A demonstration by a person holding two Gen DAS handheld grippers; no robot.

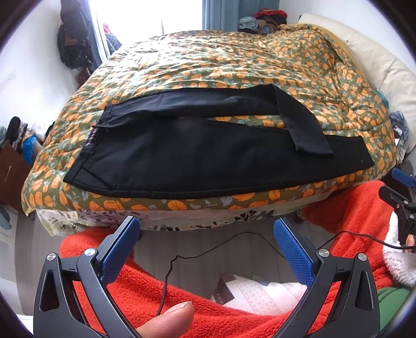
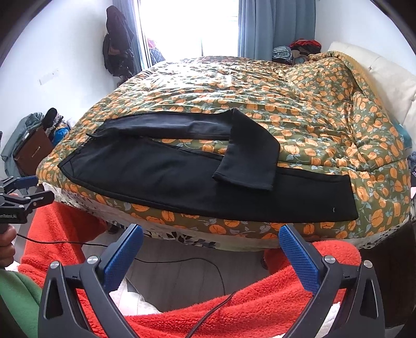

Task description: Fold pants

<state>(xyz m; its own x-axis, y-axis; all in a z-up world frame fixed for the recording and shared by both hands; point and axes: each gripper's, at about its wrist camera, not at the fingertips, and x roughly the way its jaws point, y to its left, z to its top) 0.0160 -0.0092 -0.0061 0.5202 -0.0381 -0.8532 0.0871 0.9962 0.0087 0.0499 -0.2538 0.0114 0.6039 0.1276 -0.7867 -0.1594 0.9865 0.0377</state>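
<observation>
Down low at the near edge of the bed, the left gripper [image 1: 206, 228] hangs with its blue-padded fingers [image 1: 293, 253] spread wide and nothing between them, over bare floor and the person's red fleece clothing [image 1: 234, 319]. A fingertip [image 1: 169, 318] pokes up under it at the bottom of the left wrist view. The right gripper [image 2: 210, 239] is just as wide apart and just as empty, level with the mattress side; its own pads [image 2: 299, 257] frame a thin black cable [image 2: 182, 260] trailing across the floor. Each tool shows at the margin of the other's view: the right gripper at the far right edge of the left wrist view, the left one at the left edge of the right wrist view, with a hand [image 2: 6, 244] gripping its handle.

Beyond the fingers, the black pants [image 2: 182, 182] lie flat on the bed close to its near edge, waistband to the left and legs running right. The near leg is stretched out straight along the edge. The far leg runs parallel behind it, and its lower part is turned back toward the viewer so that the cuff rests across the near leg. A strip of the orange-flowered quilt [image 2: 312, 109] shows between the two legs.

Farther back, a cream headboard [image 2: 384, 75] stands at the right, blue curtains [image 2: 273, 23] hang beside a bright window, and dark clothes [image 2: 117, 41] hang on the left wall.
</observation>
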